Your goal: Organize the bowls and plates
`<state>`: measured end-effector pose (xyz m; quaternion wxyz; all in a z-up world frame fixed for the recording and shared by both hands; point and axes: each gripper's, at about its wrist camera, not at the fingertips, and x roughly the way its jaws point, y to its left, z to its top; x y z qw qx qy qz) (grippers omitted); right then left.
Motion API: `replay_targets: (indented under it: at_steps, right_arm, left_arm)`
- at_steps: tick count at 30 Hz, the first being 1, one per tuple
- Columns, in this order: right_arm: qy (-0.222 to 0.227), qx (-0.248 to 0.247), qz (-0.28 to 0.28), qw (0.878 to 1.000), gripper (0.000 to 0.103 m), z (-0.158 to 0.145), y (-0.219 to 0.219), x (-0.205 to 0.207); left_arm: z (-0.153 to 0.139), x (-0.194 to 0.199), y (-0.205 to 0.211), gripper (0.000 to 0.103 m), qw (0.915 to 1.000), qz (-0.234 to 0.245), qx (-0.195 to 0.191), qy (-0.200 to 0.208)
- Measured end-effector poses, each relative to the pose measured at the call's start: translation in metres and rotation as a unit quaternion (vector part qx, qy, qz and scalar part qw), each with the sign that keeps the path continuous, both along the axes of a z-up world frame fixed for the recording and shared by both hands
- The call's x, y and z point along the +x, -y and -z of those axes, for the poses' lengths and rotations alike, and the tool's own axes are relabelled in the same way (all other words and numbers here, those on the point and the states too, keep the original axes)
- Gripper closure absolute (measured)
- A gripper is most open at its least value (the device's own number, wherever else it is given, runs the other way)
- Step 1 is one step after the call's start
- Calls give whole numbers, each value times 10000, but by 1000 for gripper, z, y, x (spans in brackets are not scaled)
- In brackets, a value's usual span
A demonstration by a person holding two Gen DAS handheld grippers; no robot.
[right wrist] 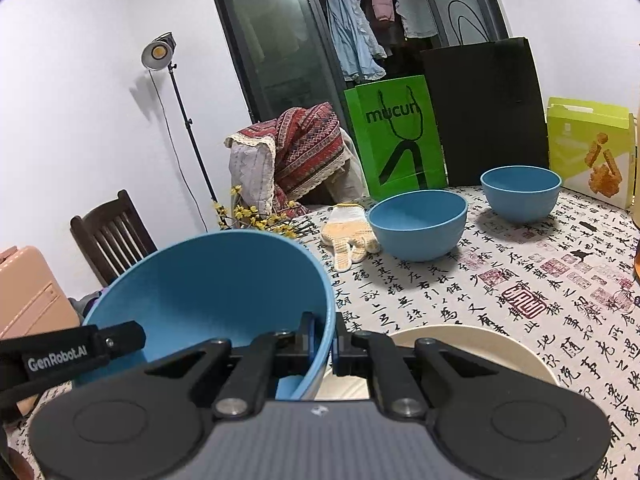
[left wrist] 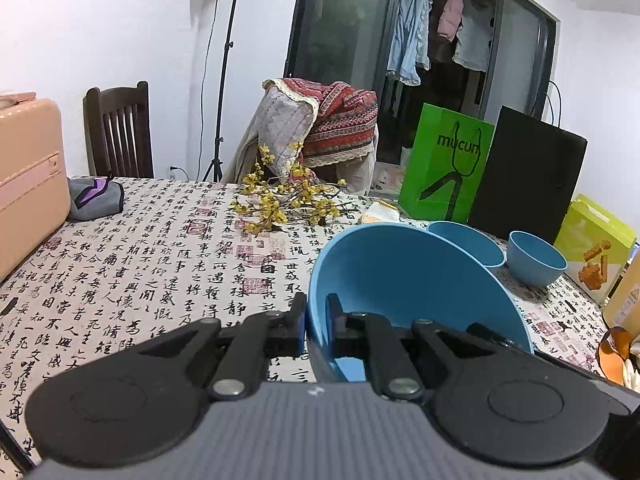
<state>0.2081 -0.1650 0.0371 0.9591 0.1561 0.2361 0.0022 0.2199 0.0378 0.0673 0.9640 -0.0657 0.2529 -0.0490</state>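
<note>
Large blue bowl (left wrist: 400,280) is pinched at its rim from two sides: left gripper (left wrist: 316,320) clamped on the left rim wall, right gripper (right wrist: 324,336) clamped on the right rim wall. In each grip one finger sits inside the bowl and one outside, pressed together on the thin wall with no visible gap. Two-point hold is probably chosen because the bowl is wide and the wall thin; a single rim pinch would let it swing.

Bowl looks carried clear of the calligraphy tablecloth (left wrist: 160,264), tilted with its mouth towards the cameras; contact with the cloth can't be fully ruled out, underside is hidden.

Cream plate (right wrist: 460,344) lies flat on the cloth just beside and below the held bowl, partly hidden by the right gripper. Medium blue bowl (right wrist: 418,224) and small blue bowl (right wrist: 520,192) stand upright further back, near each other but apart, in front of the green bag (right wrist: 396,136) and black bag (right wrist: 488,112). Knitted glove (right wrist: 350,232) lies just left of the medium bowl.

Judgement: sizes descend, so nesting is likely intended, with the large bowl as the base. Risk: uneven release from one side tips the bowl onto the plate.
</note>
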Motion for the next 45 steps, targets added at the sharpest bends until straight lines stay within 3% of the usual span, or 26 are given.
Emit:
replay_targets:
  at_steps: [45]
  right_arm:
    - [-274, -45, -883, 9957, 95, 19, -90, 0]
  left_arm:
    - [25, -29, -93, 92, 9975, -672, -168, -145]
